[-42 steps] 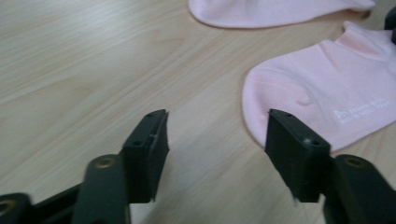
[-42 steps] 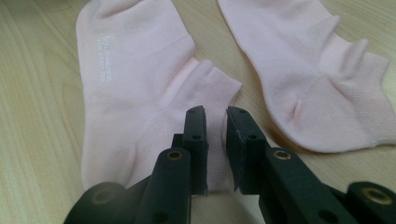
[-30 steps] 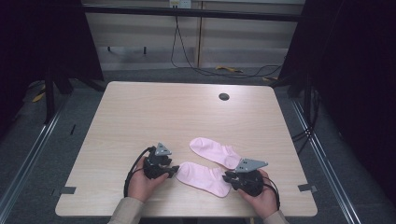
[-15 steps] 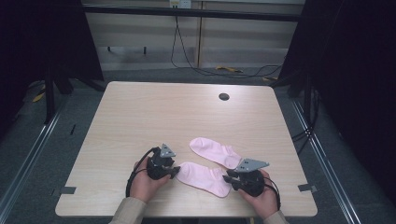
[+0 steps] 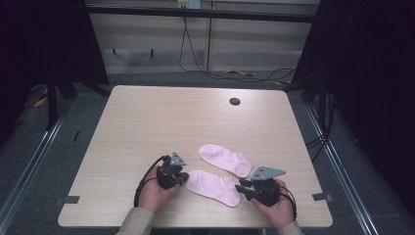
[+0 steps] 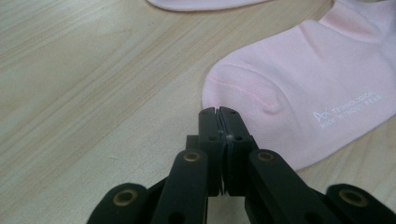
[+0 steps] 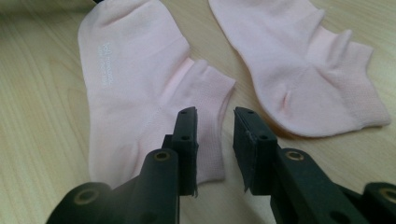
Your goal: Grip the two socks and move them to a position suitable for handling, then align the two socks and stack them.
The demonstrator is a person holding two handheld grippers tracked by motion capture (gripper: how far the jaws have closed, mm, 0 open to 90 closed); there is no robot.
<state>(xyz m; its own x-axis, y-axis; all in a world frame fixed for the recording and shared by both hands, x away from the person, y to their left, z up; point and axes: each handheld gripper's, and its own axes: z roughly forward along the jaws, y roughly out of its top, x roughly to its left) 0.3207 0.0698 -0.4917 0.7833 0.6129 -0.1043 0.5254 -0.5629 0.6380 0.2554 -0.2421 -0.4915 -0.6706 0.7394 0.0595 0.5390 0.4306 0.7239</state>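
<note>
Socks of pale pink lie side by side near the front edge of the wooden table (image 5: 147,122), toward its right front corner. From the high view, the near sock (image 5: 213,186) stretches between the two grippers, while the far sock (image 5: 225,159) lies just behind it, nearly parallel, the two close but with a thin strip of wood between them at one end.

The left gripper (image 5: 172,175) sits at the near sock's rounded toe end. Its own camera gives what the high view cannot: the black jaws have just been closing and now stand pressed together, their tips at the toe edge (image 6: 233,93), where the fabric puckers into a small fold. Whether cloth is caught between the pads cannot be told. White lettering on the sock also shows there.

The right gripper (image 5: 258,187) rests at the near sock's cuff end. In the right gripper view its jaws have been opening slightly and stand apart, with the ribbed cuff (image 7: 205,116) just past the left jaw tip and bare wood in the gap. The far sock (image 7: 299,65) lies to the right of it there.
</note>
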